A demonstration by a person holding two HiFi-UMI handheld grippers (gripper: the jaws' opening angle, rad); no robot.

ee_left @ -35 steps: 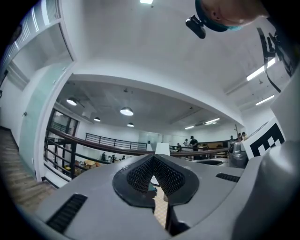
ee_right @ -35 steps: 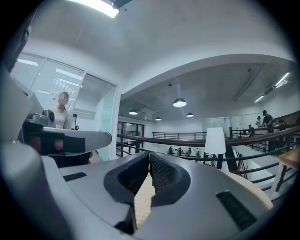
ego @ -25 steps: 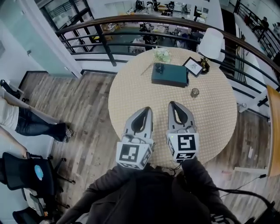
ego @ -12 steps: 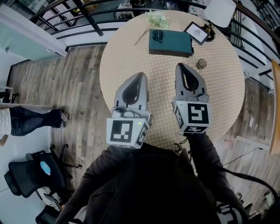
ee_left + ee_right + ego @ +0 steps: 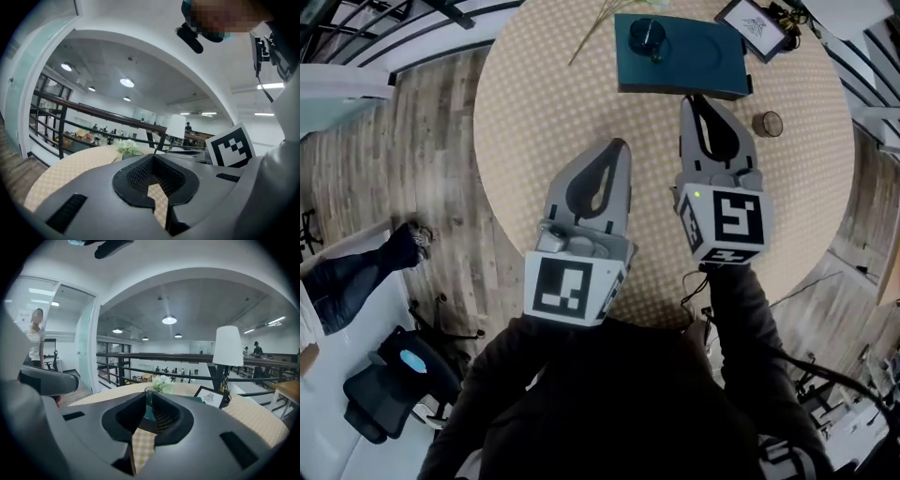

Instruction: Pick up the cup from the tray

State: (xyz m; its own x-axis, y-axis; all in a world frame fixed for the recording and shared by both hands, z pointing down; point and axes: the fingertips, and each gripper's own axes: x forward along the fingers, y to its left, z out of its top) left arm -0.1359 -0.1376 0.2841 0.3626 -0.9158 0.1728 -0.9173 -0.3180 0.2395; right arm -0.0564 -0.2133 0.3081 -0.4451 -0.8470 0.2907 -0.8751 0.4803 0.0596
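Your jaws are together and empty on both the left gripper (image 5: 620, 145) and the right gripper (image 5: 693, 99). The small, dark, round cup (image 5: 648, 36) stands at the left end of the dark teal rectangular tray (image 5: 703, 58), on the round tan woven table (image 5: 534, 112). Your right gripper's tip has moved up to just beside the tray's near edge.

Bare table (image 5: 534, 112) lies open before the tray (image 5: 698, 61).
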